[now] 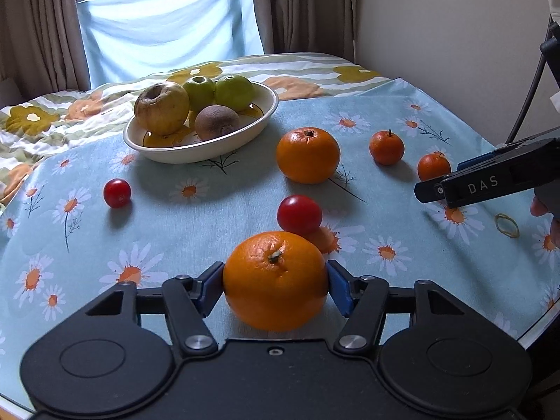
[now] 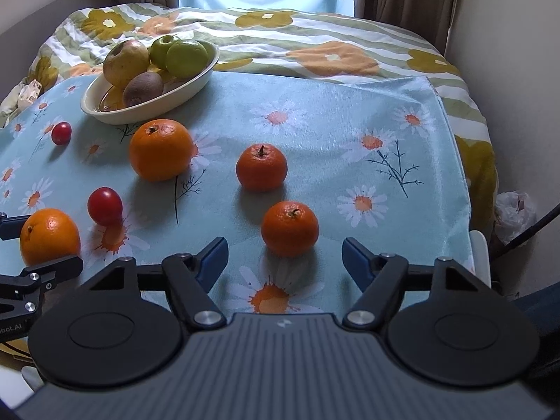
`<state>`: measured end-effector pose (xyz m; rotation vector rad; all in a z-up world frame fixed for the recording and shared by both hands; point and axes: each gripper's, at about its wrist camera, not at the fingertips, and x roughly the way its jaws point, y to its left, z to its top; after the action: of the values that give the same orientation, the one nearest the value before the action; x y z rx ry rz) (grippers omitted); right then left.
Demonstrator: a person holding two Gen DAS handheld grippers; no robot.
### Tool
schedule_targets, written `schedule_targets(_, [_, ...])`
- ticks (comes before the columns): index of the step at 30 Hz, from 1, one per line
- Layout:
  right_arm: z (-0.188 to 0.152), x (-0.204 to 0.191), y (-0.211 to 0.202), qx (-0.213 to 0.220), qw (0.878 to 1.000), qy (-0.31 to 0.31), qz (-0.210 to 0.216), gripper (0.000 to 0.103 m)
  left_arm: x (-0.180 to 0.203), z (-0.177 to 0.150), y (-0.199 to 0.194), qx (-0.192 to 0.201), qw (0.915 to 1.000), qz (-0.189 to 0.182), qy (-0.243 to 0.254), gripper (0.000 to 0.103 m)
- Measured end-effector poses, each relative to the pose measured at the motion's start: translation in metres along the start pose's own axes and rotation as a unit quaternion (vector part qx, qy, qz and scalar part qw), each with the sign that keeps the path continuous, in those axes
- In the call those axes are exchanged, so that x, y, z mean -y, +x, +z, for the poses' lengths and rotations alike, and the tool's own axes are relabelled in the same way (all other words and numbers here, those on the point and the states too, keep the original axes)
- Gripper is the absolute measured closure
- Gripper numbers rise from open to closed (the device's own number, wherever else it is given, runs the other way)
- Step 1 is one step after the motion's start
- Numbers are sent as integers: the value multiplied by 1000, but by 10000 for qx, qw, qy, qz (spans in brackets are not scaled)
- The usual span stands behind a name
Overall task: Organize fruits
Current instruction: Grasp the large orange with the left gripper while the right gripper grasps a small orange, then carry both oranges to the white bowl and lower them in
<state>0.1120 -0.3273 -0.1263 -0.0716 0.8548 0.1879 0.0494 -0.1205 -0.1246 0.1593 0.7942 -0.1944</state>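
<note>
Far left, cream oval bowl [image 1: 201,148] on the daisy-print tablecloth [image 1: 402,112]: holds one blemished yellow-brown apple [image 1: 161,107], two green apples [image 1: 233,91] behind it, one brown kiwi [image 1: 217,121] at the near side. Near left of the bowl, small red tomato [image 1: 117,193], alone on the cloth. Centre, large orange [image 1: 308,155], stem end up, standing free between the bowl and the two tangerines. Centre near, second red tomato [image 1: 299,214], just beyond the gripped orange [image 1: 275,280] and close against its far side. The gripped orange: glossy, pebbled skin, green-brown stem stub on top, resting on the cloth nearest the camera, both blue pads of the left gripper [image 1: 275,285] pressed to its sides. Right of centre, far tangerine [image 2: 261,167] and near tangerine [image 2: 290,228], both deep orange with dark stem stubs, apart from each other. Right gripper [image 2: 284,260]: fingers spread wide, nothing between them, pads flanking the cloth just short of the near tangerine. Far right in the left wrist view, a yellow rubber band [image 1: 506,225] lies flat on the cloth. Beyond the table, a floral bedspread [image 2: 315,35] and pale blue curtain [image 1: 168,31].
</note>
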Motion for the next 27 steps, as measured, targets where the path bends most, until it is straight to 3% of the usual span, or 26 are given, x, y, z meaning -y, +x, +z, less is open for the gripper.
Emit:
schedule_targets(13, [5, 4, 11, -19, 10000, -46, 83, 28, 0, -1, -2, -87, 9998, 132, -116, 37])
schedule_targets(16, [5, 6, 12, 35, 10000, -39, 77, 36, -1, -2, -4, -100, 9997, 170, -149, 38])
schedule_targets(17, [6, 6, 11, 52, 9999, -44, 77, 48, -1, -3, -4, -103, 9996, 187, -164, 38])
schedule_targets(18, [6, 6, 11, 63, 9999, -59, 77, 52, -1, -3, -5, -109, 9996, 207, -180, 38])
schedule_targets(27, [12, 7, -6, 201, 9997, -53, 114, 52, -4, 1, -24, 36, 9989, 335, -333, 38])
